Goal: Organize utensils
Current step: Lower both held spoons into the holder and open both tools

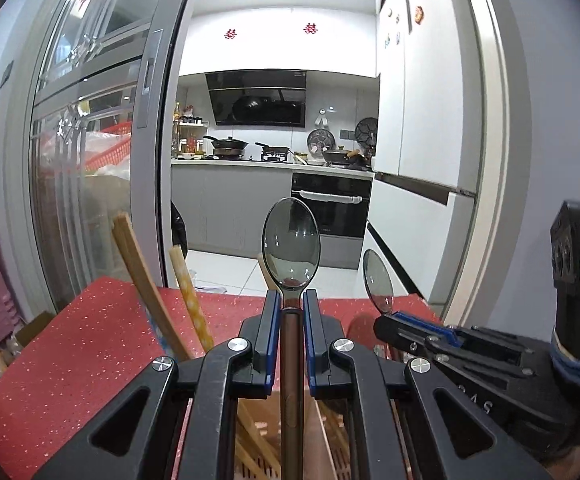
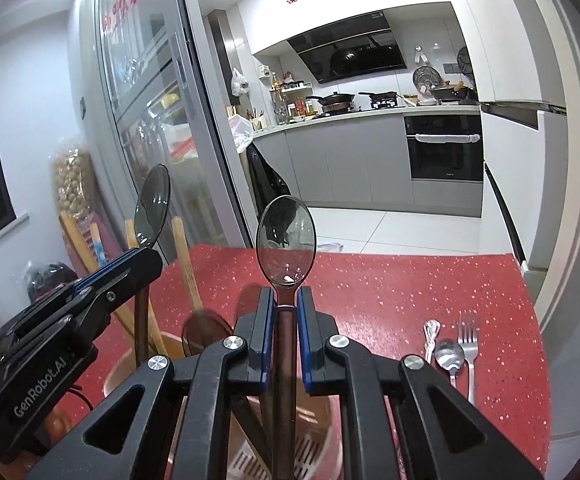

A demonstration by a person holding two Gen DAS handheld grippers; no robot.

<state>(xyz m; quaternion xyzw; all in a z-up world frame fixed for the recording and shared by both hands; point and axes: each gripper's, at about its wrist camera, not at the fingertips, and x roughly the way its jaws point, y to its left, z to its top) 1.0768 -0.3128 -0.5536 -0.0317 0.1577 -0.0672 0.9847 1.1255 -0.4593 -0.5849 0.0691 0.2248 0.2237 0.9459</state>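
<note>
In the left wrist view my left gripper point(image 1: 291, 300) is shut on the brown handle of a spoon with a grey see-through bowl point(image 1: 291, 248), held upright. To its right my right gripper point(image 1: 388, 314) is shut on a second spoon of the same kind point(image 1: 378, 278). The right wrist view shows that second spoon point(image 2: 285, 240) upright between the right gripper's point(image 2: 285, 298) pads. The left gripper point(image 2: 137, 254) with its spoon point(image 2: 153, 204) is at the left. Both spoons hang over a tan slotted utensil holder point(image 2: 322, 412) on the red table point(image 2: 410, 300).
Wooden chopsticks and sticks point(image 1: 145, 280) stand in the holder, along with a dark spoon point(image 2: 203, 336). A metal spoon point(image 2: 449, 354), a fork point(image 2: 468, 344) and a small whisk point(image 2: 430, 334) lie on the table at the right. Behind is a sliding glass door point(image 1: 89, 160).
</note>
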